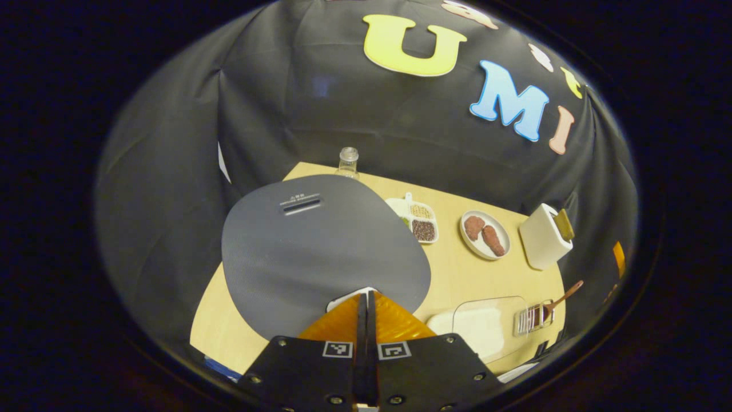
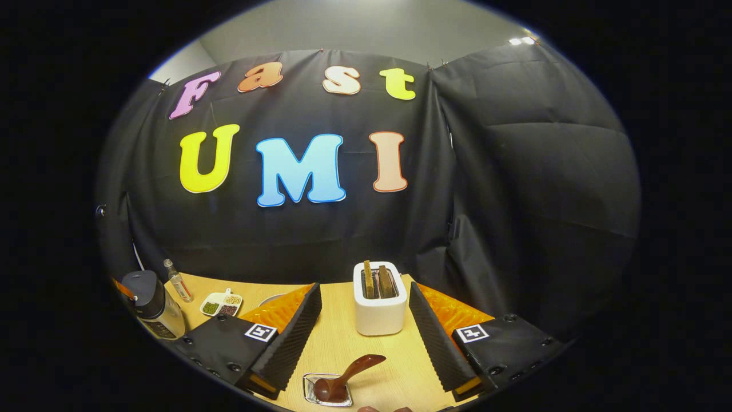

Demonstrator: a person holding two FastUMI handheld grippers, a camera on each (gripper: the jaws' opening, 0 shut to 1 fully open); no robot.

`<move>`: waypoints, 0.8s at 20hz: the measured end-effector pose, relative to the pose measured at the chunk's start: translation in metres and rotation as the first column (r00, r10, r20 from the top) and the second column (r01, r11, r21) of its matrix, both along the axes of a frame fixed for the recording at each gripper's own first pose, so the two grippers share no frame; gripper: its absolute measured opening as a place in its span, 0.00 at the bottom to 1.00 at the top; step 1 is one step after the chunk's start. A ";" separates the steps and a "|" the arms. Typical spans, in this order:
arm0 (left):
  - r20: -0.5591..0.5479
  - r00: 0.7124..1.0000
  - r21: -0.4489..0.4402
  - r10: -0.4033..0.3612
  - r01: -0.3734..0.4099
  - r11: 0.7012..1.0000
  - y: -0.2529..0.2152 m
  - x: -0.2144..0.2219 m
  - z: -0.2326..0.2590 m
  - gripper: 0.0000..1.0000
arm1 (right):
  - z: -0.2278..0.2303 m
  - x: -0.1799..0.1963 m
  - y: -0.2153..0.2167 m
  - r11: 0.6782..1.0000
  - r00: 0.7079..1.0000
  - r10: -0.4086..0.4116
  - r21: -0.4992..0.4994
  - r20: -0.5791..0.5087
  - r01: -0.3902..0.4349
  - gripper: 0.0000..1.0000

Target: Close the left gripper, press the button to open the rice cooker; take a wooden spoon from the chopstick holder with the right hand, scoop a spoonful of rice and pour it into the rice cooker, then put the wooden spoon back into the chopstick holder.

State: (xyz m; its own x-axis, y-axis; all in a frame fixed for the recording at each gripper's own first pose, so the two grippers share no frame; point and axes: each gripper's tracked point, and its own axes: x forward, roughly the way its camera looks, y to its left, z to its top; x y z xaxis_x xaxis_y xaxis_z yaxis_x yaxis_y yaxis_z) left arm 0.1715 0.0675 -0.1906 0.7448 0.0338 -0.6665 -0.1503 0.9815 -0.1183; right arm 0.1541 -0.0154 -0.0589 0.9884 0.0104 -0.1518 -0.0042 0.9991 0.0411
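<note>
Left hand-held gripper [image 1: 366, 312] closed | rice cooker [image 1: 320, 246] | wooden table [image 1: 457, 274]

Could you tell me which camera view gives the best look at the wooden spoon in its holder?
The right gripper view: the wooden spoon sits close, between the open right gripper's fingers, its bowl in the chopstick holder. The left gripper view shows the spoon small and distant near the table edge.

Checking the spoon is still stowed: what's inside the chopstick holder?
A wooden spoon stands in the holder, handle leaning out toward the toaster. Whatever lies beneath its bowl is covered.
</note>
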 end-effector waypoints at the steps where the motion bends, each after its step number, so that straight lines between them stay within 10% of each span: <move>1: -0.011 1.000 -0.008 -0.001 0.001 1.000 -0.001 -0.004 -0.002 0.01 | -0.001 0.001 0.001 1.000 1.000 0.002 -0.002 0.000 -0.002 0.98; 16: 0.102 0.993 -0.020 0.058 -0.057 0.998 0.002 -0.006 0.005 0.02 | -0.020 0.000 0.011 0.999 0.998 0.045 0.000 -0.033 -0.045 0.98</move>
State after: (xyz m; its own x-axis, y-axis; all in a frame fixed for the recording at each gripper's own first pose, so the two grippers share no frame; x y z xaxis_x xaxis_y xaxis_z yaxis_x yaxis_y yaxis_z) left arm 0.1654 0.0699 -0.1857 0.8061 0.0678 -0.5879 -0.1926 0.9694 -0.1523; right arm 0.1540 -0.0041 -0.0792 0.9814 0.0544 -0.1843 -0.0476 0.9980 0.0409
